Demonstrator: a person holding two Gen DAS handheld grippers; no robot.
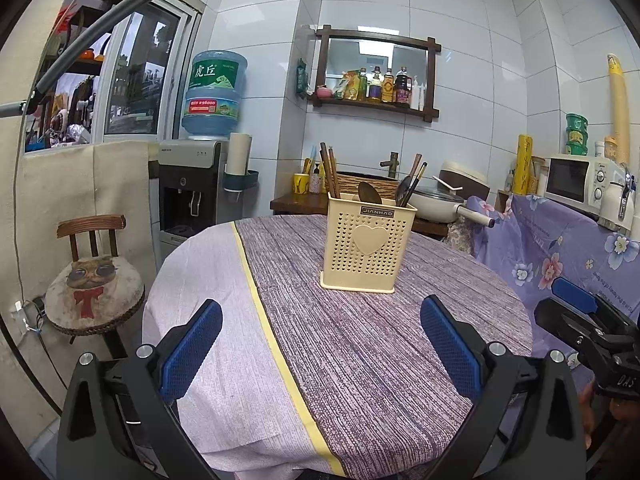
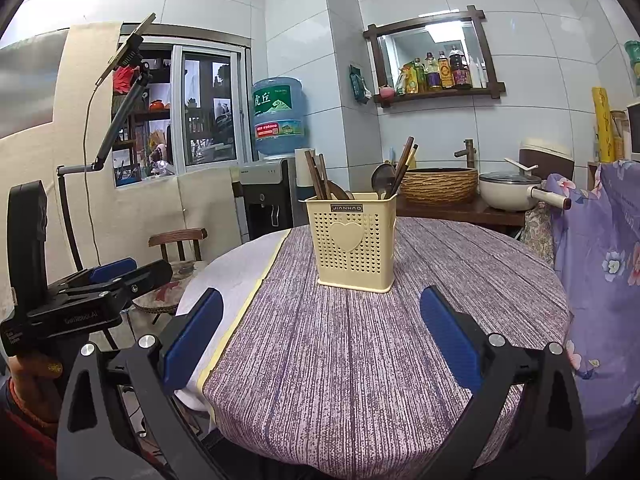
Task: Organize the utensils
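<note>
**Holder dead ahead of both grippers — utensils stand upright**

Left gripper: jaws spread wide, nothing between the pads. Right gripper: same — wide apart, empty. Both low over the near edge of the table, pointing forward.

Holder straight ahead of the left gripper, slightly right of its centre line; from the right gripper, ahead and barely right of centre too. Roughly equal reach for both; cannot tell which is nearer.

Contents already sorted by look: chopsticks bunched in the holder's left side, spoons mid to right, more dark handles leaning at the right corner. No loose utensils on the cloth in either view.

Key relation: long axes near vertical, handles leaning slightly outward, well above the rim. Grippers sit below the handle tops, fingers aimed horizontally. Any grab likely needs a rise, then a pinch across a shaft from the front, then a straight lift. Risk: holder is light plastic, may tip or drag.
</note>
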